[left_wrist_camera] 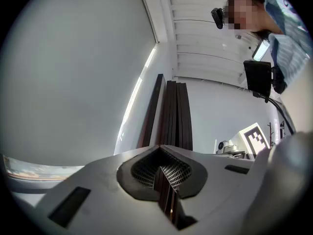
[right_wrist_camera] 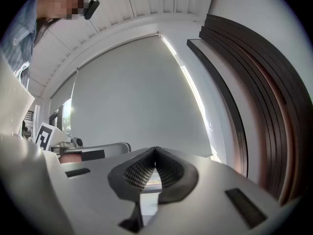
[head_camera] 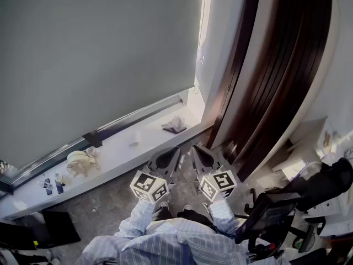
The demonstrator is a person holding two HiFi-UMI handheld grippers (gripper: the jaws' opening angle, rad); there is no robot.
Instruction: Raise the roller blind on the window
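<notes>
The left gripper (head_camera: 166, 160) and right gripper (head_camera: 203, 157), 2 side by side, are both closed and empty, near the sill (head_camera: 144, 138) under the lowered grey blind (head_camera: 99, 54).

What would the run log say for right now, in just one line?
roller blind: down over window | left hand-held gripper: shut, empty | right hand-held gripper: shut, empty | both: side by side, clear of blind

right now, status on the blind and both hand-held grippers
Shut and empty: left hand-held gripper, right hand-held gripper. Roller blind down almost to the sill, untouched. Cloth lying on the sill.
</notes>
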